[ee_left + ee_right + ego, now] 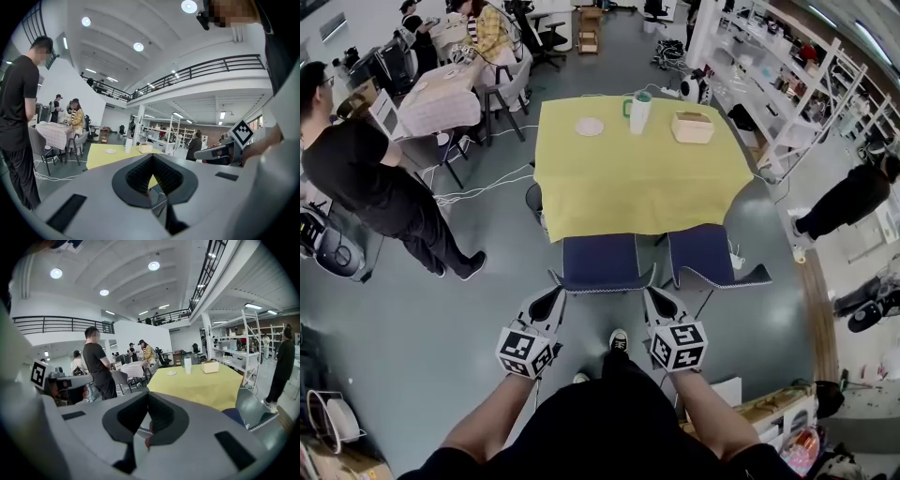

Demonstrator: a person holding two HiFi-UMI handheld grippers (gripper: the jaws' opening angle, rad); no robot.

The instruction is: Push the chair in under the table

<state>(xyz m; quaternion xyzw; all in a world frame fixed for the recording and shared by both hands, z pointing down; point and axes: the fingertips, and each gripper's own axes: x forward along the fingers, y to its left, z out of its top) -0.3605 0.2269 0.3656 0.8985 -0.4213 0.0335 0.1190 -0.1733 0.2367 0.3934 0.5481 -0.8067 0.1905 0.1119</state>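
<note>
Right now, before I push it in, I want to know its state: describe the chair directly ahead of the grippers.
The chair has a dark blue seat and a thin grey backrest, seen from above. It stands upright, square to the yellow-clothed table, seat front at the cloth's hanging edge. The shut left gripper and right gripper sit at the backrest's ends; contact is unclear.

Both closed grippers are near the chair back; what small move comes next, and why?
Probably press both forward against the chair back: the left gripper and right gripper, jaws shut, sit at its two ends, and most of the blue seat shows outside the yellow table.
</note>
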